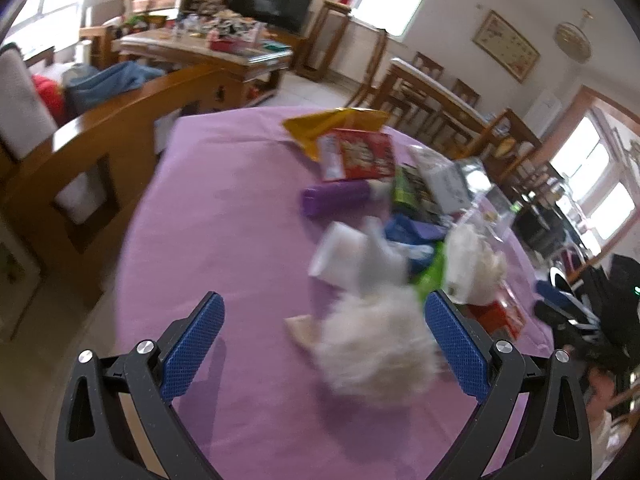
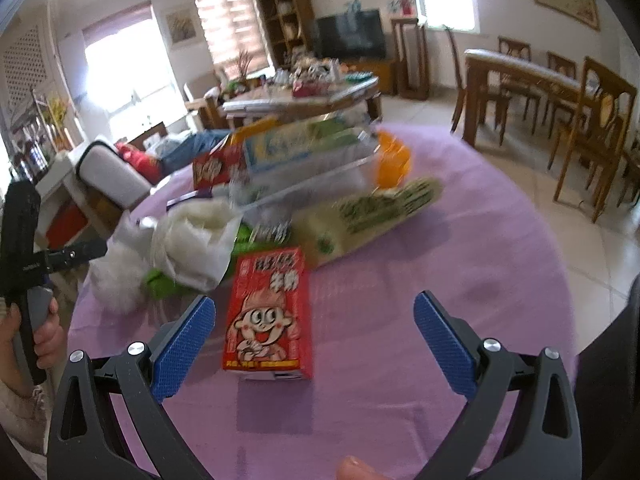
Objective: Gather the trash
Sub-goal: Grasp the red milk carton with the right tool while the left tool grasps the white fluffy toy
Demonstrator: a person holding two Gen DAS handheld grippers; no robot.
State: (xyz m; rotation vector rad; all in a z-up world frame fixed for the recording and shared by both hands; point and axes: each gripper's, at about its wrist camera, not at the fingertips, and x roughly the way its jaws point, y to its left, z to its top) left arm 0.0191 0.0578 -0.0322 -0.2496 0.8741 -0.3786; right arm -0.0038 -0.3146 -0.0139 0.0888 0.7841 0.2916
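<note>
Trash lies piled on a purple-clothed table (image 1: 224, 208). In the left wrist view my left gripper (image 1: 324, 308) is open, and a crumpled white tissue wad (image 1: 376, 344) sits between its blue pads, closer to the right one. Beyond it lie a white cup (image 1: 338, 256), a purple tube (image 1: 336, 200), a red snack box (image 1: 360, 156) and a yellow wrapper (image 1: 332, 124). In the right wrist view my right gripper (image 2: 314, 312) is open around a red milk carton (image 2: 268, 312) lying flat. A white bag (image 2: 200, 240) and a green packet (image 2: 376, 212) lie further off.
A wooden bench (image 1: 92, 156) stands left of the table. A dining table with chairs (image 2: 552, 92) is at the right, and a cluttered coffee table (image 2: 300, 92) behind. A hand (image 2: 44, 332) holding the other gripper's handle shows at the left edge of the right wrist view.
</note>
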